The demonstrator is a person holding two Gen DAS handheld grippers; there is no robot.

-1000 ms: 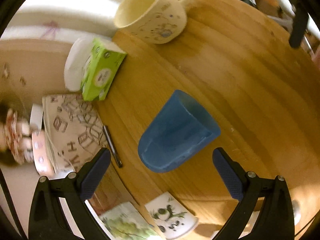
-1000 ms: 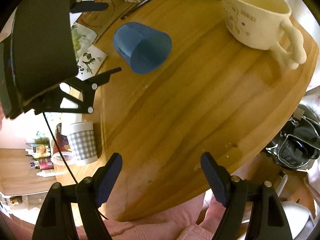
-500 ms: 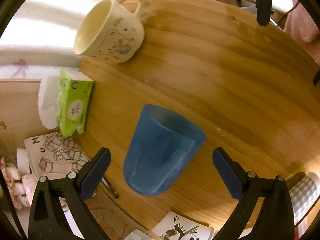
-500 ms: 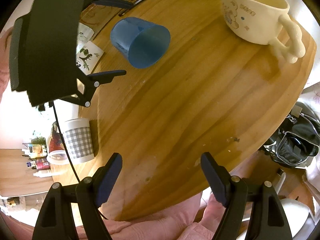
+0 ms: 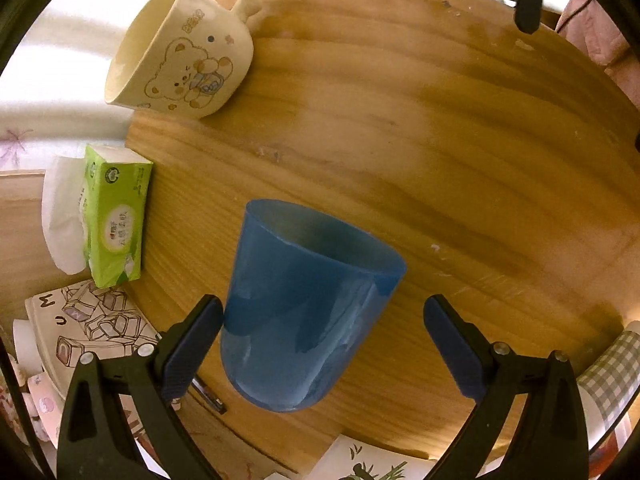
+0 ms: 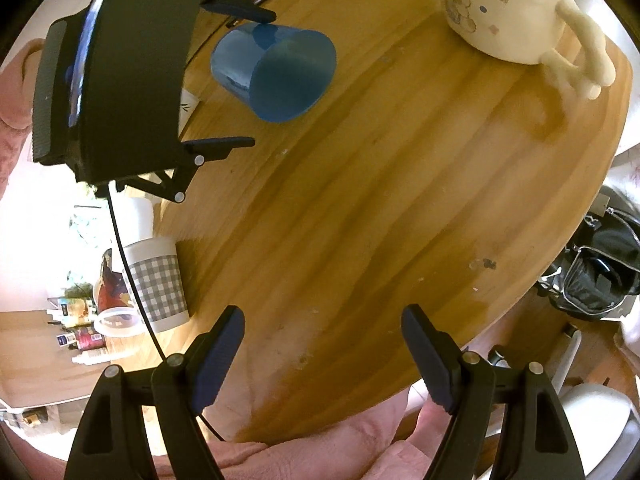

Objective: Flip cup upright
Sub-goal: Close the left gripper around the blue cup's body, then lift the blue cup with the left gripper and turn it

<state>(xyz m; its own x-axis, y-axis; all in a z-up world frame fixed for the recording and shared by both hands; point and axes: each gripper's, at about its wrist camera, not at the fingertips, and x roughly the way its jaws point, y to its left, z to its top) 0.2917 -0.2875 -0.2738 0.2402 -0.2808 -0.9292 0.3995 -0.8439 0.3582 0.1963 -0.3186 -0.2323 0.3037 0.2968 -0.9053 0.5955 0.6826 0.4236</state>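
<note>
Left wrist view is showing the blue cup (image 5: 308,312) lying on its side on the round wooden table (image 5: 440,152), sitting between the fingers of the left gripper (image 5: 322,344), closed end toward the camera and the open mouth pointing away past the fingertips. The jaws are standing wide apart right now: the left-hand finger (image 5: 192,346) is looking just about against the cup wall (can't tell if it's actually touching), while the other one is hanging clear with table showing in the gap. The right gripper (image 6: 322,354) is also spread open with nothing between its fingers, hovering over bare wood near the table edge, well apart from the cup. What I'm thinking could go wrong: it's a smooth tapered cup on its side, so if only one finger meets it first it's probably rolling or skidding sideways, maybe toward the pen (image 5: 206,394) and papers off that finger's side. Pinching too close to the narrow end could make it squirt out too. Readable stuff: the cream mug (image 5: 180,56) beyond the fingertips is showing a cartoon bear and "BEAR", and the green tissue pack (image 5: 116,216) has writing too small to read.
</note>
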